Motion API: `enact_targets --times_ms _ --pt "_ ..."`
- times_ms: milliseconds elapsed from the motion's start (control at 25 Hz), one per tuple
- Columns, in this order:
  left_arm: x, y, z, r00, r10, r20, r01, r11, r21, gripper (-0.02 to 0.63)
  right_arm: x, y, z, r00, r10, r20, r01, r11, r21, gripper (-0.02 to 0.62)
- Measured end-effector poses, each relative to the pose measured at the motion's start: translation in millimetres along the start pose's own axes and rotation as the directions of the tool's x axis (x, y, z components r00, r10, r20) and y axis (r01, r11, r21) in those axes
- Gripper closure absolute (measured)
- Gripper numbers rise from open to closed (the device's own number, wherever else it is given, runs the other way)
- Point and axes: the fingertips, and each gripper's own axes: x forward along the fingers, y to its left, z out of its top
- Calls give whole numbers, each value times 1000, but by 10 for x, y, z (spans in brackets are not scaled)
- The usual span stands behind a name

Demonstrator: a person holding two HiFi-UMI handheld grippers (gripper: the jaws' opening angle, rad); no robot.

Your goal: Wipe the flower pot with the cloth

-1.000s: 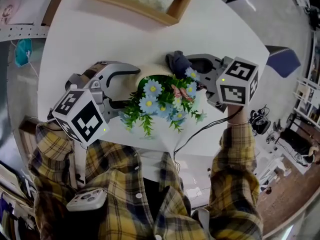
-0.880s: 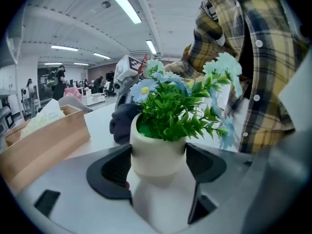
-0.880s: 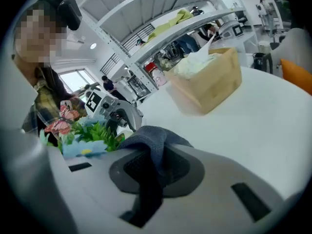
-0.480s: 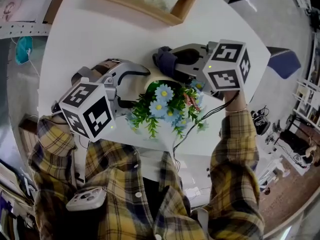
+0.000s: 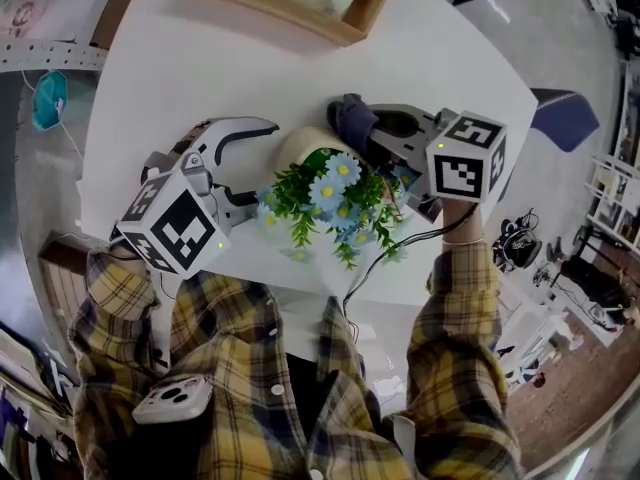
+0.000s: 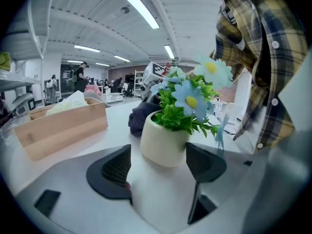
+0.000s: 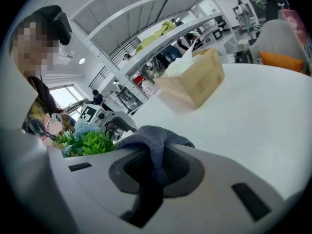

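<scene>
Our right gripper (image 5: pixel 380 134), pinching the cloth (image 5: pixel 350 118), has slid back along the far side of the flower pot (image 5: pixel 303 148) on the table (image 5: pixel 200 58), while our left gripper (image 5: pixel 262 165) stays spread around it, so wiping looks underway.

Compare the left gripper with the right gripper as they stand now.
The left gripper has its jaws apart and holds nothing, with the flower pot just ahead; the right gripper has its jaws shut on the dark cloth. The left gripper sits at the pot's left, the right gripper at its right. Both are close to the pot.
</scene>
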Motion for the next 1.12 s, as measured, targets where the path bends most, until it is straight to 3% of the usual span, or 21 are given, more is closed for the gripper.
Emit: enact_targets --times_ms 200,440,560,880,1120 --pt "-124 33 -76 994 113 6 -112 992 -54 244 -153 29 -125 974 -156 162 136 982 128 565" --pt "-59 147 42 964 265 -1 -261 950 -173 244 -603 -82 -265 898 -323 299 251 934 255 563" --pt "-101 -59 -76 956 293 -10 -289 936 -200 244 -610 -4 -348 894 -327 306 249 931 266 563" --pt "-24 -619 -133 960 276 53 -250 926 -284 242 -469 124 -452 900 -330 284 250 926 283 563" --pt "35 -680 -61 923 375 85 -335 893 -300 233 -368 266 -599 897 -335 288 237 915 326 563"
